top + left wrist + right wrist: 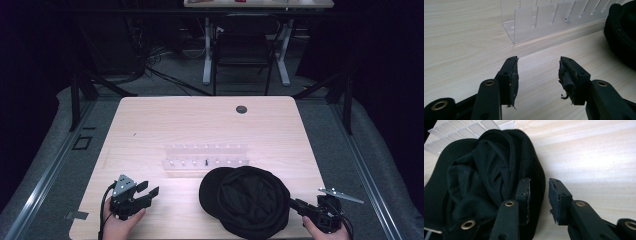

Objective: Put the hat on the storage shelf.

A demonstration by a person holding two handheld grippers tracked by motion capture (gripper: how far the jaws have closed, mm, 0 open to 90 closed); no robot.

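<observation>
Cap [250,200] lies upside down at the near right of the table [150,125], its dark lining bunched and facing up, brim toward the left, with a clear rack [205,160] just beyond it toward the middle. The right gripper [539,195] sits at the cap's near right edge; in the right gripper view its jaws stand apart over the rim, one jaw above the fabric and the other above bare wood, pressing on nothing that I can see (so released, not grasping). The left gripper [537,75] rests well apart at the near left, jaws spread over empty tabletop, holding nothing. My guess is that the risk lies in the soft rim: if the right jaws close on only a thin fold of lining, the cap may slip free or drag and turn rather than lift, and a push toward the far side could knock it into the rack. No brand, label or writing can be read on the cap, rack or grippers.
</observation>
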